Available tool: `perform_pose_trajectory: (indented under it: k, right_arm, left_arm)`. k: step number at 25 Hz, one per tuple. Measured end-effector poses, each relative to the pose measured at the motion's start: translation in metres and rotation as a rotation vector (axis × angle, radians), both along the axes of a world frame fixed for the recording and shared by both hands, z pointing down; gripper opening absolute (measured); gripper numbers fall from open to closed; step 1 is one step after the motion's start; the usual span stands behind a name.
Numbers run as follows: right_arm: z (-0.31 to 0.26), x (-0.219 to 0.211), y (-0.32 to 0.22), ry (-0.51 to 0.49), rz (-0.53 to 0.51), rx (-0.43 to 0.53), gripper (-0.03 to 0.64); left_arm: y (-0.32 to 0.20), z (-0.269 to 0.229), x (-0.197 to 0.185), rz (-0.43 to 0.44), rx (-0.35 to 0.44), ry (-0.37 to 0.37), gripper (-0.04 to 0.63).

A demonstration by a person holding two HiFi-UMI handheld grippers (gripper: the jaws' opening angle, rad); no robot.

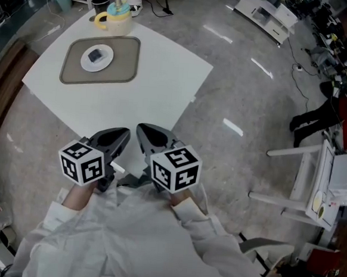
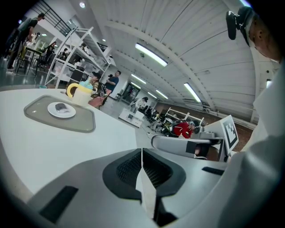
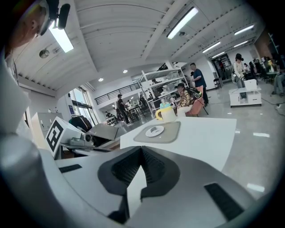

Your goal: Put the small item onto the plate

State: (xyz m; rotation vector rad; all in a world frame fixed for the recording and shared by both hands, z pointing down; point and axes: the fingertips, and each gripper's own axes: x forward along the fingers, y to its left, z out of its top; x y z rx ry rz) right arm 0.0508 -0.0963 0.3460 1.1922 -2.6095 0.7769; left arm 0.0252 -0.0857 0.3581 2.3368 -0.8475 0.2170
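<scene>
A small dark item [image 1: 96,55] lies on a white plate [image 1: 105,64], which rests on a grey tray [image 1: 127,62] at the far left of the white table [image 1: 154,85]. The left gripper view also shows the item [image 2: 61,107] on the plate [image 2: 61,112], and the right gripper view shows the same item [image 3: 154,129]. Both grippers hover side by side off the table's near edge, close to my body. My left gripper [image 1: 125,133] [image 2: 141,152] is shut and holds nothing. My right gripper [image 1: 142,129] [image 3: 141,150] is shut and holds nothing.
A pale yellow pot with a teal lid [image 1: 114,20] stands behind the tray near the table's far corner. White chairs [image 1: 305,175] stand on the glossy floor to the right. Shelving and people [image 2: 111,82] fill the background.
</scene>
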Motion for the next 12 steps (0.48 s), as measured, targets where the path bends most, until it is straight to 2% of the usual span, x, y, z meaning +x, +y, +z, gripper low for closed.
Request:
perform_pose_trajectory:
  k: [12]
  right_arm:
    - [0.0028, -0.0024, 0.0079, 0.022, -0.028, -0.012, 0.015]
  left_arm:
    - [0.0067, -0.0002, 0.0046, 0.026, 0.031, -0.049, 0.018]
